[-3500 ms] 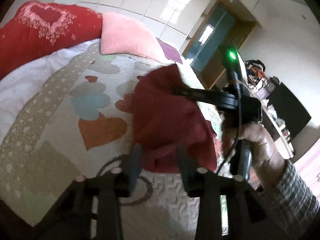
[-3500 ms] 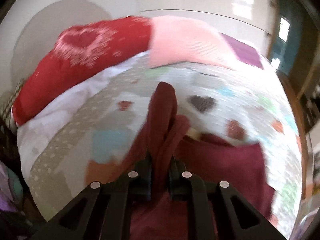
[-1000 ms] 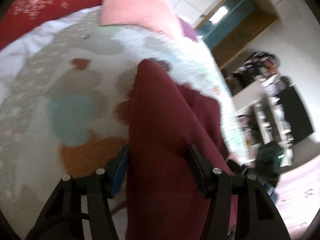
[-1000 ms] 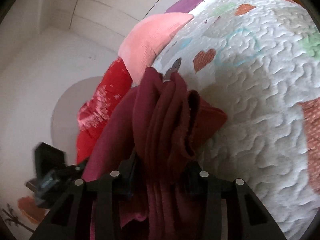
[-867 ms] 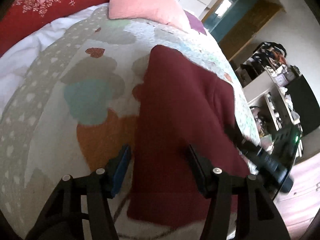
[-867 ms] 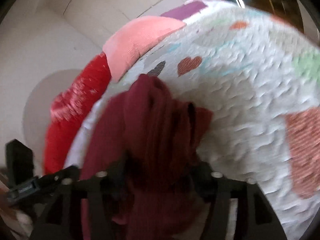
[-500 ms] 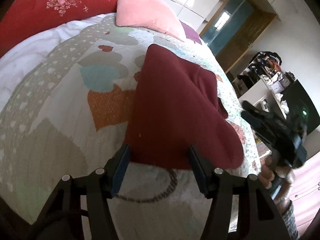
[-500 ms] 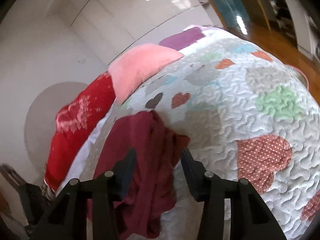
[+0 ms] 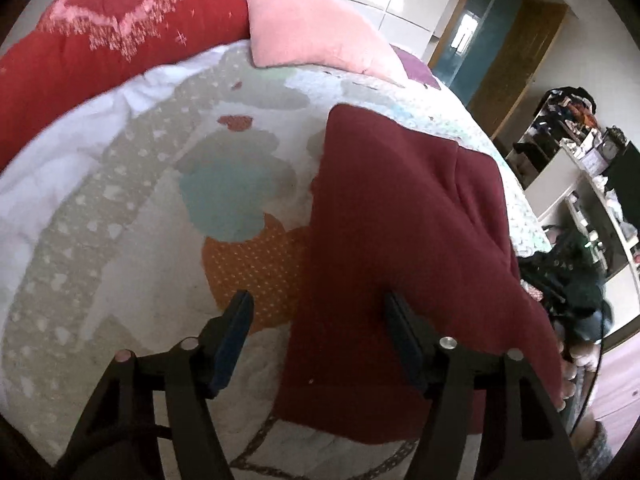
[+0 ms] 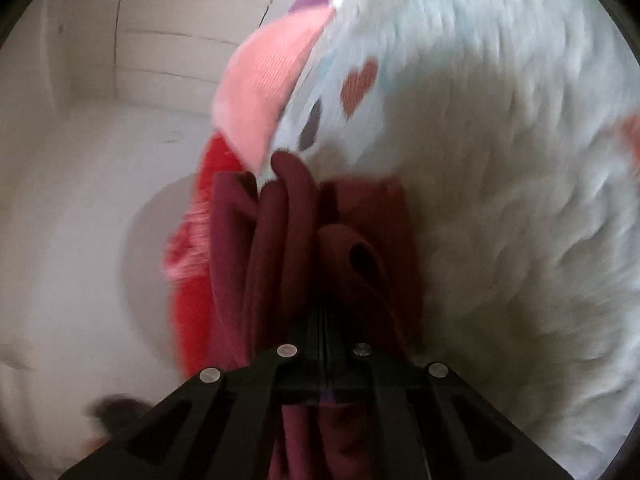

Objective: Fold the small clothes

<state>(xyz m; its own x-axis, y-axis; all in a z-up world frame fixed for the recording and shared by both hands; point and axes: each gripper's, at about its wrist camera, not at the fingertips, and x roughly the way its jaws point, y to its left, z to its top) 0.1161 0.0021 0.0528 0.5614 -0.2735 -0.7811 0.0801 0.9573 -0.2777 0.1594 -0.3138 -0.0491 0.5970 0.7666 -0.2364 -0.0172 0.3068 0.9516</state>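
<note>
A dark red garment (image 9: 400, 248) lies folded on the heart-patterned quilt (image 9: 132, 216). My left gripper (image 9: 320, 320) is open and empty, just above the garment's near left edge, one finger over the quilt and one over the cloth. My right gripper (image 10: 324, 320) is shut on a bunched edge of the dark red garment (image 10: 296, 232), which fills the gap between its fingers. In the left wrist view the right gripper (image 9: 568, 280) and the hand holding it sit at the garment's right edge.
A red cushion (image 9: 100, 52) and a pink pillow (image 9: 312, 36) lie at the head of the bed. A doorway (image 9: 492, 40) and cluttered shelves (image 9: 580, 168) stand to the right, past the bed's edge.
My right gripper, open half a second ago, has closed on the garment's edge. My left gripper stays open and has shifted a little to the left over the cloth.
</note>
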